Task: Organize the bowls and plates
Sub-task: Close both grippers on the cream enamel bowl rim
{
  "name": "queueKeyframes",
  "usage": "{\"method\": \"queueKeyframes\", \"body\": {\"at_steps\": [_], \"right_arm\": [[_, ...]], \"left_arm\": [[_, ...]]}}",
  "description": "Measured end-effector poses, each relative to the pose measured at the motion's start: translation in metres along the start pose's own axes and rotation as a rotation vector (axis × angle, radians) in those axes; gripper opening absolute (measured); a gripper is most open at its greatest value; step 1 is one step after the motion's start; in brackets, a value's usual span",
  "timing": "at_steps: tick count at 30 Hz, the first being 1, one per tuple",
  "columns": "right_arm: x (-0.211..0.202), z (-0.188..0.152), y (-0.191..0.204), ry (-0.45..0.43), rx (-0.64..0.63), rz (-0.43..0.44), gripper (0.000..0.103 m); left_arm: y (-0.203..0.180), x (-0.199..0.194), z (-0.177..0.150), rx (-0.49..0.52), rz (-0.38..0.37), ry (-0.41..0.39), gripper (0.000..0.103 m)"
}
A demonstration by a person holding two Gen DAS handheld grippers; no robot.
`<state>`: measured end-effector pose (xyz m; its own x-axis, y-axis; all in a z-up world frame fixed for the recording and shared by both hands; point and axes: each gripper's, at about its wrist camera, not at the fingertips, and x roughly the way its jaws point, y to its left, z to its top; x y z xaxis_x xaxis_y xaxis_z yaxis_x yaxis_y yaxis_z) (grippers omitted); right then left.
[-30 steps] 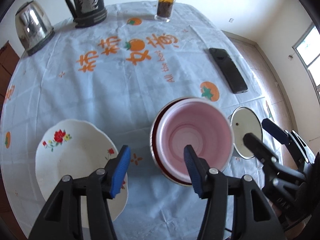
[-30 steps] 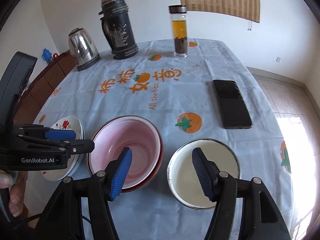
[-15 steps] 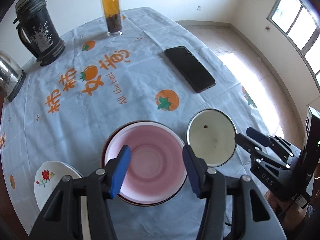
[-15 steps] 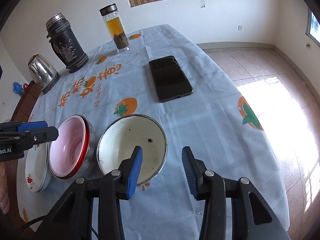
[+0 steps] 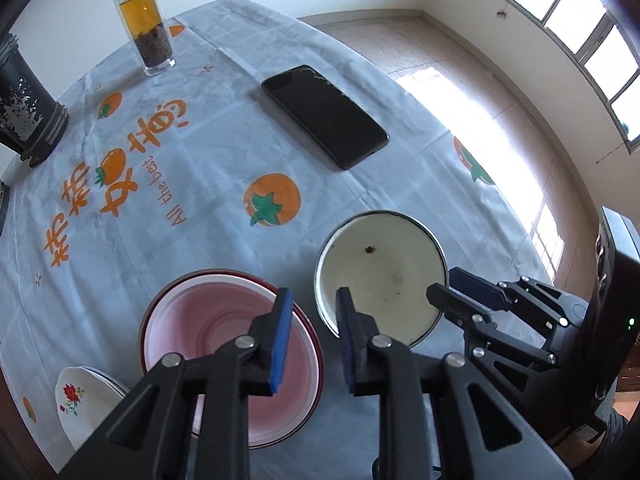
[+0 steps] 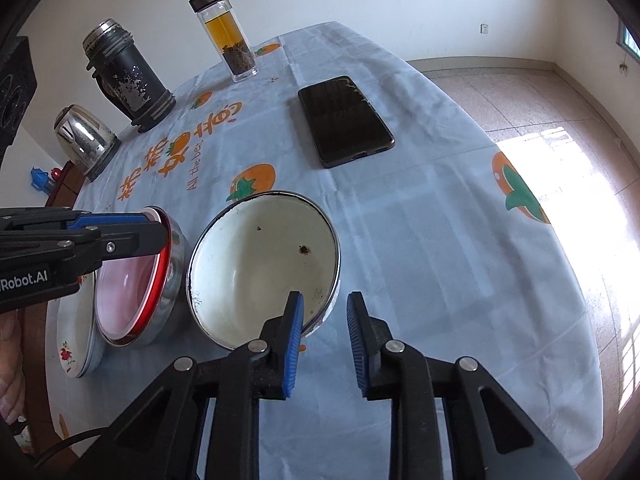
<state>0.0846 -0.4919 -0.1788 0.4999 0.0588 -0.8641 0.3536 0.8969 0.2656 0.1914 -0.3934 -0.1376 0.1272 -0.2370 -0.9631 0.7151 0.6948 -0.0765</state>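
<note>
A cream enamel bowl [image 5: 380, 276] [image 6: 260, 268] sits on the tablecloth beside a pink bowl with a red rim [image 5: 224, 332] [image 6: 128, 280]. A white floral plate [image 5: 84, 404] [image 6: 76, 332] lies left of the pink bowl. My left gripper [image 5: 310, 320] is open and empty, hovering over the gap between the two bowls; it also shows in the right wrist view [image 6: 156, 228]. My right gripper [image 6: 324, 312] is partly open and empty, straddling the cream bowl's near right rim; it also shows in the left wrist view [image 5: 444, 284].
A black phone [image 5: 324, 114] [image 6: 344, 120] lies beyond the bowls. A glass tea bottle [image 5: 144, 28] [image 6: 228, 36], a black thermos [image 6: 128, 80] and a steel kettle [image 6: 84, 140] stand at the far side. The table edge [image 6: 560, 280] drops off to the right.
Both grippers swung right and narrowed their jaws. The left one now hovers between the bowls; the right one has closed in on the cream bowl's rim.
</note>
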Motion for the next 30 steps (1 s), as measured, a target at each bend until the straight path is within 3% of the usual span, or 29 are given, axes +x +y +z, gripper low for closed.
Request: {"method": "queueKeyframes", "body": {"at_steps": [5, 13, 22, 25, 30], "right_arm": [[0.001, 0.000, -0.001, -0.001, 0.007, 0.007, 0.024], [0.003, -0.001, -0.002, -0.001, 0.017, 0.023, 0.023], [0.008, 0.000, -0.001, 0.000, 0.020, 0.036, 0.019], [0.008, -0.001, -0.002, 0.003, 0.022, 0.034, 0.018], [0.010, -0.002, -0.006, 0.009, 0.038, 0.043, 0.018]], "left_arm": [[-0.006, 0.011, 0.007, 0.031, -0.016, 0.033, 0.021], [-0.010, 0.028, 0.012, 0.046, -0.001, 0.079, 0.009], [-0.008, 0.033, 0.016, 0.033, 0.002, 0.077, 0.008], [-0.007, 0.036, 0.015, 0.039, 0.036, 0.077, 0.008], [-0.012, 0.043, 0.012, 0.052, 0.017, 0.104, 0.008]]}}
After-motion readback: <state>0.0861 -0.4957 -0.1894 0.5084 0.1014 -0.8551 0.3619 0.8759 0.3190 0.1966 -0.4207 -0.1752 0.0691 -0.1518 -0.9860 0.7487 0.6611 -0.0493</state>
